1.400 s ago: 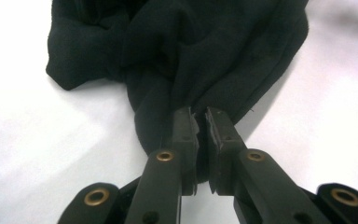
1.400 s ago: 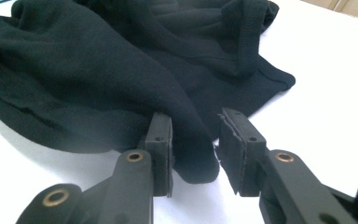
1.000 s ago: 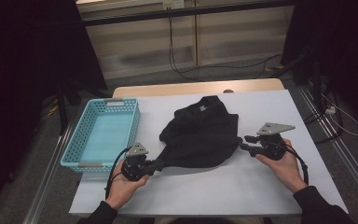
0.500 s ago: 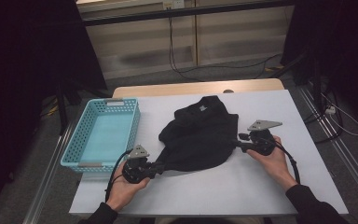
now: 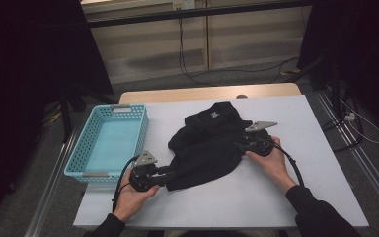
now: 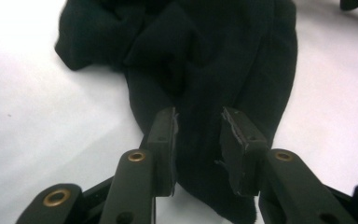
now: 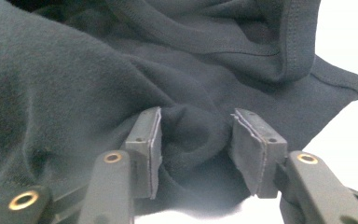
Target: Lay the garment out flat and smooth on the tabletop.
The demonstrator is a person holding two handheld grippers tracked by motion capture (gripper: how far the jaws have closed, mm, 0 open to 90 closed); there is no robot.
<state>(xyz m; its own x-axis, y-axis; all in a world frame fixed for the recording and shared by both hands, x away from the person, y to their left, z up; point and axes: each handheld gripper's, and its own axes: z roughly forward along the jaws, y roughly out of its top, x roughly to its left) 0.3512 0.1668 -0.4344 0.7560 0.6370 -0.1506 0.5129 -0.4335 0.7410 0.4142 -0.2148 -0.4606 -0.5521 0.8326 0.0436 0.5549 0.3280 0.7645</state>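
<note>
Both jaws had just been opening, cloth loose between them, apparently unpinched: left gripper [image 5: 170, 170] at the black garment's [image 5: 207, 148] seven o'clock hem, right gripper [image 5: 240, 146] at three. Soft, light, floppy; seams offered grip.

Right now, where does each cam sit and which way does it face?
High view: above the person's side, looking forward and down at the table, black garment, blue basket; both forearms enter from below.
Left gripper view: rides the left gripper, looking along its jaws.
Right gripper view: rides the right gripper.
All share the garment.
</note>
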